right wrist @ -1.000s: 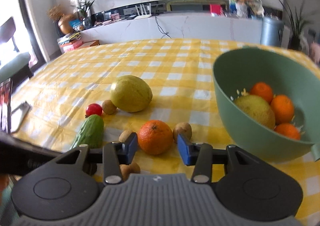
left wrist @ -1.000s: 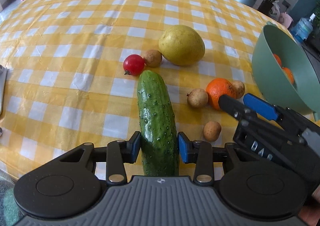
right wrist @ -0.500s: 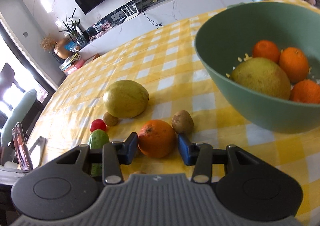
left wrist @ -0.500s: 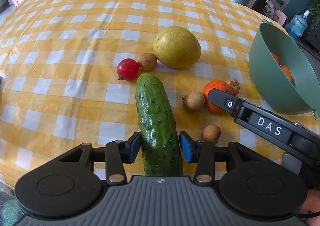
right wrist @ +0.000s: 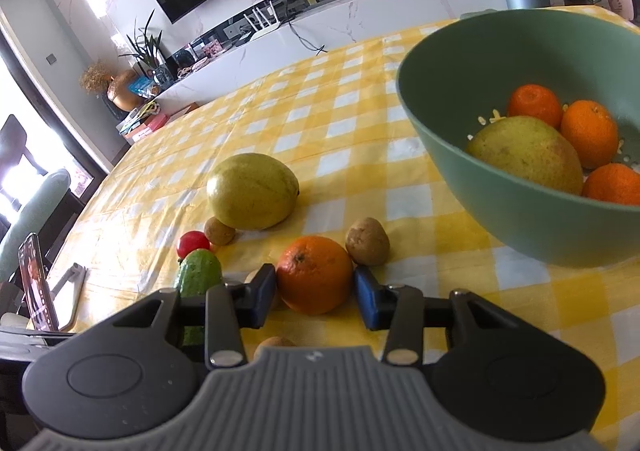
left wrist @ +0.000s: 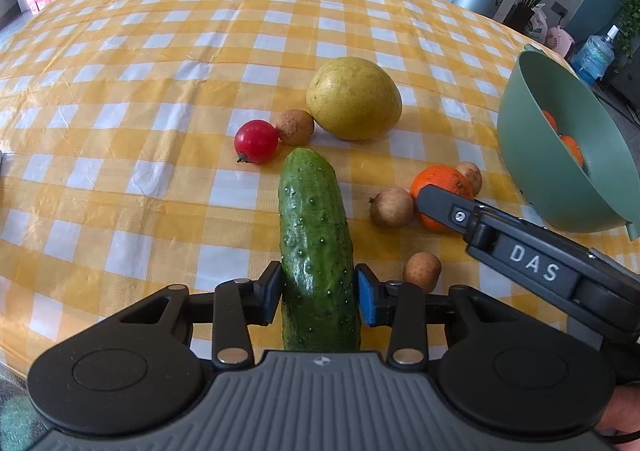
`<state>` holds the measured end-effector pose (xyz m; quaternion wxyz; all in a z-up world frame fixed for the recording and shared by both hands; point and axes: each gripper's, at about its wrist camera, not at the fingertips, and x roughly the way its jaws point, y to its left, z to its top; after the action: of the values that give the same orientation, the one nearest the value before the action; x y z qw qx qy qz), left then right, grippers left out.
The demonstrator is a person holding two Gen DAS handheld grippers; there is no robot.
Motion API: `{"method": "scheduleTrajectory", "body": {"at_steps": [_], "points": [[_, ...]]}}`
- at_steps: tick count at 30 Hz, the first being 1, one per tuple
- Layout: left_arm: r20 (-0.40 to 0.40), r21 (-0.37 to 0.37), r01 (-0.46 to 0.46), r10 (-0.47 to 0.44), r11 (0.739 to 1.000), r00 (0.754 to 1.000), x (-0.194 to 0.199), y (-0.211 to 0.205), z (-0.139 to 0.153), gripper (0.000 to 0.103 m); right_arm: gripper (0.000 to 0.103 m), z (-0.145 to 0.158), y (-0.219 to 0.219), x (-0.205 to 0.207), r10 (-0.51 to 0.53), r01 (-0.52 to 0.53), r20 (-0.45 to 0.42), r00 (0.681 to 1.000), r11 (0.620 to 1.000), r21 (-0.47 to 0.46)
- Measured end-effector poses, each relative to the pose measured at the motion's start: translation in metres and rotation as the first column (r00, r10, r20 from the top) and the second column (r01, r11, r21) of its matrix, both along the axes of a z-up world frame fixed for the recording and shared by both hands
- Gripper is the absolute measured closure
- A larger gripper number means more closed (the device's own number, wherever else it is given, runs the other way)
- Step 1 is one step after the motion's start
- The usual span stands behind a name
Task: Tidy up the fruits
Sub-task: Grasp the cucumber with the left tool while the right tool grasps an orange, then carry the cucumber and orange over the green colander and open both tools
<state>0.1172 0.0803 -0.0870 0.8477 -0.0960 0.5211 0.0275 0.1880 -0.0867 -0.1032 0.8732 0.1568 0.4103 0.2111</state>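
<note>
Right gripper [right wrist: 315, 297] is dropping lower and tilting since a second ago, bowl filling more of its view now; left gripper [left wrist: 318, 296] is barely shifting, cucumber [left wrist: 316, 243] staying between its pads throughout; right fingers are bracketing the orange [right wrist: 314, 274], left pad touching or nearly so, right pad just beside with a sliver of gap, so closing in but not yet clamped by my read; orange is sitting on the yellow checked cloth [right wrist: 360, 131], a small brown fruit [right wrist: 367, 241] touching its far right side; left fingers are sitting against both flanks of the cucumber, looks like contact, cucumber lying lengthwise on the cloth pointing away toward the red tomato [left wrist: 256, 141] and the big yellow-green fruit [left wrist: 354, 98]; can't tell if it's lifting or resting; green bowl [right wrist: 540, 227] is sitting to the right, near the orange, already holding three oranges and one large yellow-green fruit; step in hand: grasping the orange for transfer to the bowl; next move is calling for finishing the squeeze, lifting clear of the brown fruit, carrying right over the rim; risk: orange rolling off the pads, or nudging the brown one
</note>
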Motion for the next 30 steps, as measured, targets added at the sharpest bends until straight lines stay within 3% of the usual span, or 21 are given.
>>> {"method": "scheduleTrajectory", "body": {"at_steps": [17,30], "points": [[0.109,0.046,0.019,-0.024,0.999,0.994,-0.017,-0.016,0.037,0.06,0.063,0.03,-0.019,-0.033,-0.004,0.003,0.133,0.991,1.0,0.009],[0.258,0.02,0.063,-0.066,0.998,0.964,-0.022,-0.041,0.097,0.06,0.063,0.085,-0.064,-0.067,-0.069,0.083,0.313,0.947,0.996,-0.033]]}}
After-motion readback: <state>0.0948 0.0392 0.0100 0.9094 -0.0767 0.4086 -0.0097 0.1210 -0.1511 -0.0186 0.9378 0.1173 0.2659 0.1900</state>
